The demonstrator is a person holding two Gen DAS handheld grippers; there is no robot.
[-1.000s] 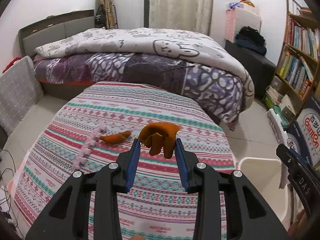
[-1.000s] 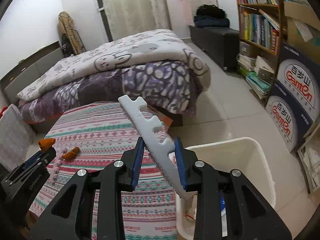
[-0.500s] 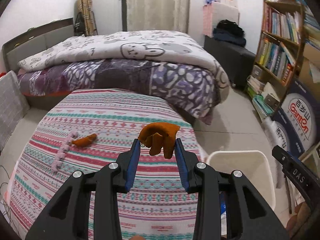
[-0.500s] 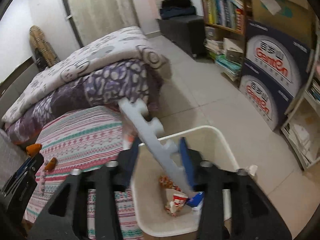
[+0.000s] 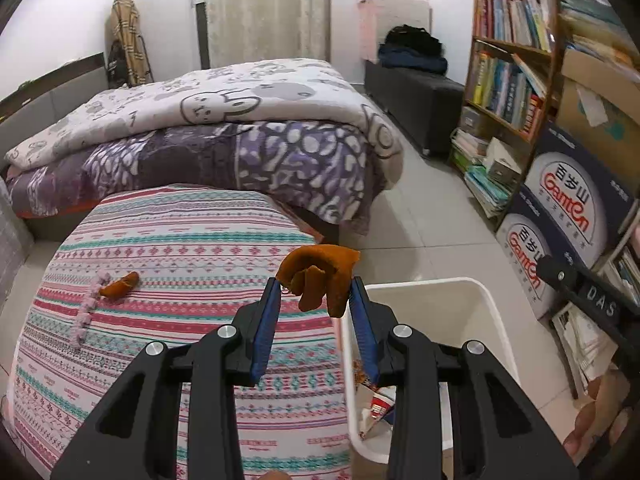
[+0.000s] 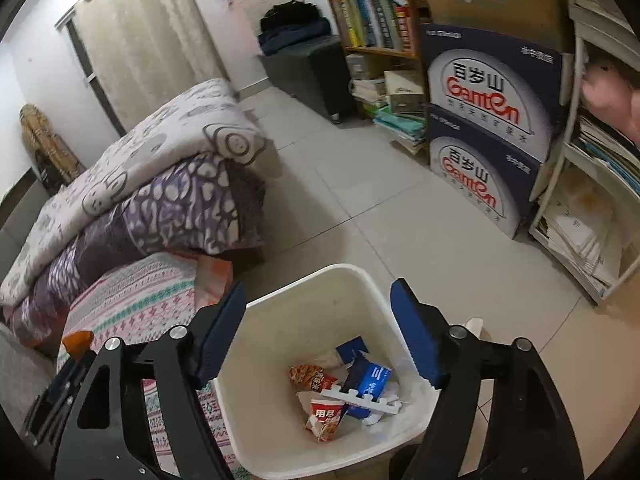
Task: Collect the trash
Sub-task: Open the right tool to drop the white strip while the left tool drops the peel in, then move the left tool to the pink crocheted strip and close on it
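The left gripper [image 5: 316,294] has its jaws clenched on one orange peel [image 5: 320,270]; a second peel [image 5: 119,285] lies on the patterned surface [image 5: 180,248]. The right gripper [image 6: 318,330] has just been spreading its jaws, nothing between them, above one white bin [image 6: 304,284] holding the notched foam strip [image 6: 360,398]. Two boxes [image 6: 486,120] read "Ganten".

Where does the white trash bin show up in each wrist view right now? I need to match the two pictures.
Left wrist view: the white trash bin sits lower right, beside the patterned cloth, partly behind the left tool, which grips an orange peel.
Right wrist view: the bin is bottom centre, under the open right tool, with wrappers and a white notched strip inside.
Shared landmark: the stacked Ganten boxes.
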